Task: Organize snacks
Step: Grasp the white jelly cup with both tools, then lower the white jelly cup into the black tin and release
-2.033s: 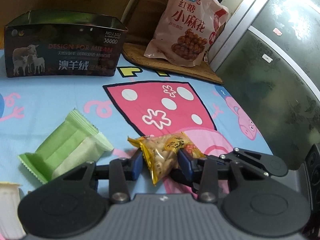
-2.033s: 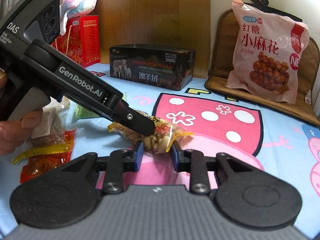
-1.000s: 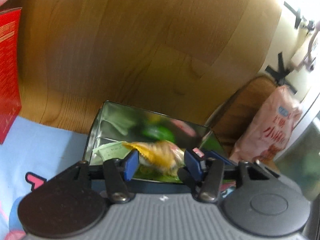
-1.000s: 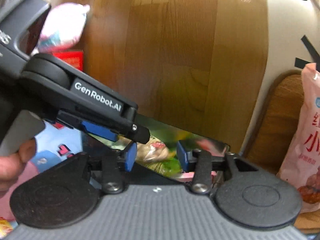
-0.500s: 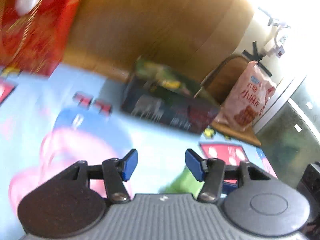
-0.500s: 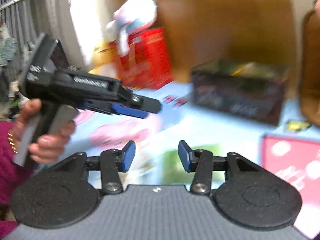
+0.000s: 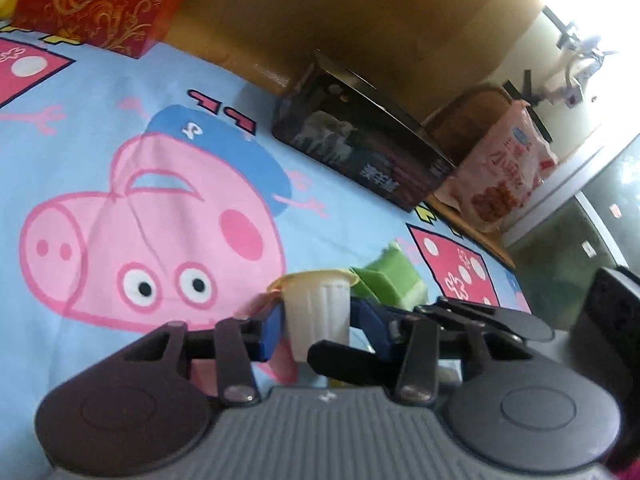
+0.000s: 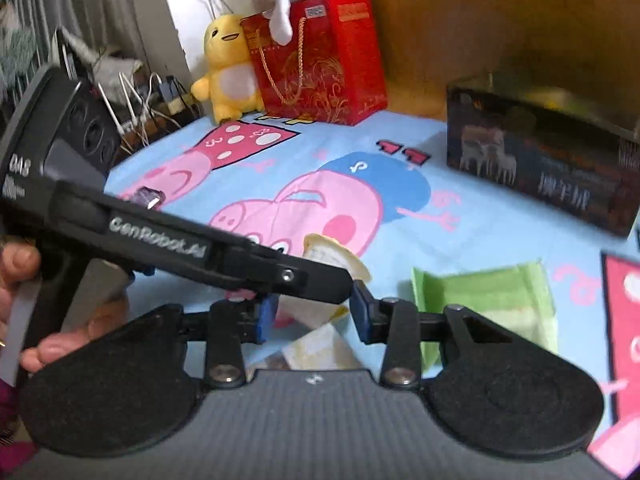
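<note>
A small ribbed cup [image 7: 316, 312] of cloudy white plastic, with a yellowish foil lid, stands between the blue pads of the left gripper [image 7: 318, 326]. Its fingers [image 7: 269, 326] have just been closing and look to touch the cup on both sides, though blur leaves the contact uncertain. The cup rests on a bed sheet [image 7: 120, 128], soft blue cloth printed with a pink cartoon pig in a blue cap.

In the right wrist view the right gripper [image 8: 312, 318] has its fingers [image 8: 362, 312] part spread, also just narrowing, and the left tool's black arm crosses in front of them. What lies between them is half hidden: the cup [image 8: 334, 258] tilts behind that arm and a pale wrapper sits below. A hand [image 8: 24, 300] grips the left tool at the frame edge.

Just beside the cup lies a flat green packet [image 8: 492, 304] with crimped edges. Farther back stands a dark rectangular tin [image 7: 360, 152] with sheep printed on its side, its text blurred. A glossy pink snack bag [image 7: 504, 176] leans beyond it, and a red gift bag [image 8: 320, 60] with gold scrollwork sits near a yellow plush toy [image 8: 228, 68] against a wooden headboard [image 7: 360, 12]
</note>
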A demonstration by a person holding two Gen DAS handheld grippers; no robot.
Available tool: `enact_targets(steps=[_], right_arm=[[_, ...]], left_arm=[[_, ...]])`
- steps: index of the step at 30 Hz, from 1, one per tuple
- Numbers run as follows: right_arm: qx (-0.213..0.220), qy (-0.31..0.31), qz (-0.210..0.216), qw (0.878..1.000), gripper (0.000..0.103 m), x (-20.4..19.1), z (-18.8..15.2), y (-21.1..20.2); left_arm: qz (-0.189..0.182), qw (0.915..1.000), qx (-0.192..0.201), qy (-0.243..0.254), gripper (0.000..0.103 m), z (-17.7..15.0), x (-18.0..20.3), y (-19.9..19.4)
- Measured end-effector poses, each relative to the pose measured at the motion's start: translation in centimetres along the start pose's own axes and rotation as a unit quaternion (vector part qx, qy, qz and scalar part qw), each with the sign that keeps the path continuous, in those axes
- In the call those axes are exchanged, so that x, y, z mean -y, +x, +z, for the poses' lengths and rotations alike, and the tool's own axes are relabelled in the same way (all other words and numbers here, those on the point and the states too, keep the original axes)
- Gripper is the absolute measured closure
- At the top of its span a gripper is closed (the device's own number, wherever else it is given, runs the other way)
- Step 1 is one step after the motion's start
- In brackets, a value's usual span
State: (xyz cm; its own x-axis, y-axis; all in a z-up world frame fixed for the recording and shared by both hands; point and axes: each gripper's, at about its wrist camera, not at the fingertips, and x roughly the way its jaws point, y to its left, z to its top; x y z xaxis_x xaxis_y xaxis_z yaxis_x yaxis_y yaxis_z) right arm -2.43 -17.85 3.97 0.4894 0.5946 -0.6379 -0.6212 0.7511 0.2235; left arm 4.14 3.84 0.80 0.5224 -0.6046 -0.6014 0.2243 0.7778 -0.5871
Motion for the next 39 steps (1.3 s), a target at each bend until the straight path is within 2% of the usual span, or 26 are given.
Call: enact_targets(steps=[3, 10, 19, 25, 28, 30, 32, 37, 39], right_arm=[[0.010, -0.013, -0.010, 1.000, 0.063, 0.2, 0.5, 0.2], [0.075, -0.028, -0.058, 0.995, 0.063, 2.6, 2.7, -1.1], [0.136, -0.046, -0.148, 0.979, 0.065, 8.7, 8.0, -1.2], [0.142, -0.047, -0.191, 0.970, 0.066, 13.4, 10.3, 0.3], [0.141, -0.048, -0.209, 0.966, 0.066, 15.3, 10.7, 1.7], [0.140, -0.049, -0.226, 0.963, 0.065, 16.1, 10.7, 2.7], [0.133, -0.042, -0.225, 0.964, 0.064, 16.3, 10.6, 2.9], [0.159, -0.036, -0.214, 0.963, 0.063, 14.2, 8.8, 0.4], [0.161, -0.029, -0.201, 0.966, 0.063, 13.0, 7.3, -1.3]], left_arm=[[0.000, 1.0000, 0.006, 0.001, 0.068, 0.7, 0.1, -0.2], [-0.019, 0.9988, 0.029, 0.034, 0.067, 4.7, 2.6, 1.0], [-0.048, 0.9955, 0.052, 0.064, 0.067, 12.8, 7.3, 6.2], [-0.046, 0.9941, 0.053, 0.082, 0.066, 16.7, 9.4, 11.2], [-0.037, 0.9954, 0.050, 0.073, 0.066, 17.7, 9.3, 13.7], [-0.024, 0.9968, 0.040, 0.065, 0.061, 17.9, 9.0, 15.2], [-0.007, 0.9971, 0.041, 0.063, 0.059, 17.8, 8.8, 15.7], [0.009, 0.9945, 0.066, 0.080, 0.059, 16.4, 8.3, 12.5], [0.011, 0.9940, 0.066, 0.087, 0.059, 15.2, 8.1, 10.5]])
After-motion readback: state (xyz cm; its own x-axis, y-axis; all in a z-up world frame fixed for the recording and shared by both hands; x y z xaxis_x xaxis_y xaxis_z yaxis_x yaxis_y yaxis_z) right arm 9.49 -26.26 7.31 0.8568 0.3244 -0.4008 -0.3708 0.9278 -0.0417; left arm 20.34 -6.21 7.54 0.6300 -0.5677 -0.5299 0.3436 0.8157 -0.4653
